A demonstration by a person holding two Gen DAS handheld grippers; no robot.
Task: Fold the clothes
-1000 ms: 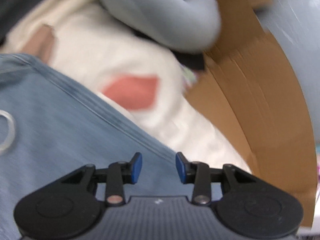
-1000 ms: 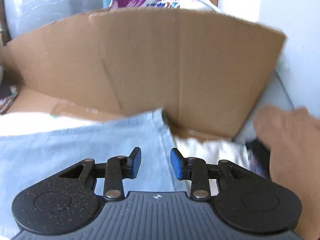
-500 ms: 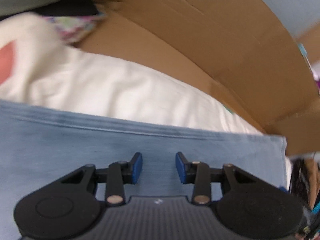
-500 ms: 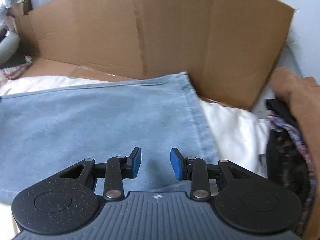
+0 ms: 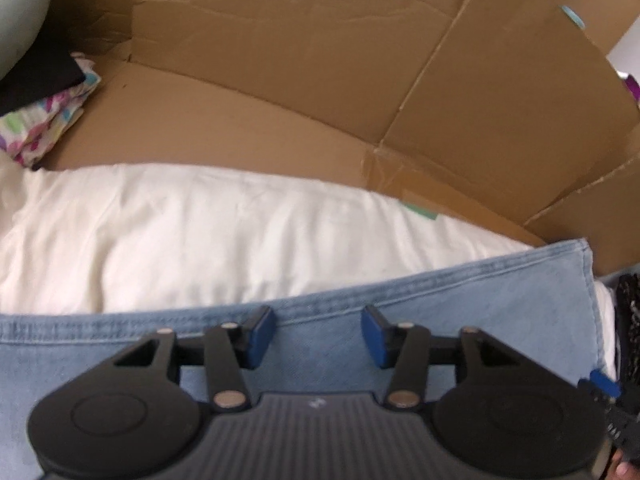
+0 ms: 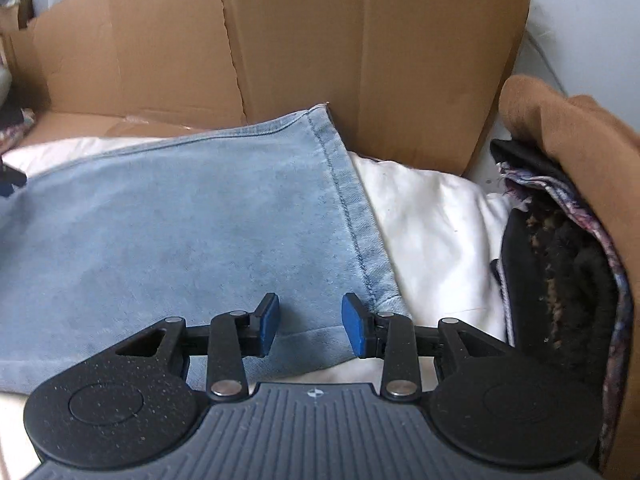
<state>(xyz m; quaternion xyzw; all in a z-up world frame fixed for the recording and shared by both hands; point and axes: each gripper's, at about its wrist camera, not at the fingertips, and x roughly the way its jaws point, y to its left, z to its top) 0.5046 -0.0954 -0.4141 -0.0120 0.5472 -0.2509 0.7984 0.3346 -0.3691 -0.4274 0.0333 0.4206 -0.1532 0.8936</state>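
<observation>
Light blue jeans (image 5: 500,300) lie flat on a cream cloth (image 5: 200,236). My left gripper (image 5: 318,338) hovers over the far seam of the trouser leg, its jaws opening, with nothing pinched between them. In the right wrist view the jeans (image 6: 180,220) end in a stitched hem running down the middle. My right gripper (image 6: 310,326) stands open just above the near corner of that hem, with denim under both blue pads and nothing gripped.
Brown cardboard walls (image 5: 320,60) (image 6: 320,40) stand close behind the cloth. A patterned garment (image 5: 44,120) lies at the far left. A brown garment (image 6: 580,152) over dark clothes (image 6: 560,260) is piled at the right.
The left view swept along the jeans from a red-patched garment to the leg's end near the cardboard, and its jaws widened. The right gripper sank toward the hem corner.
</observation>
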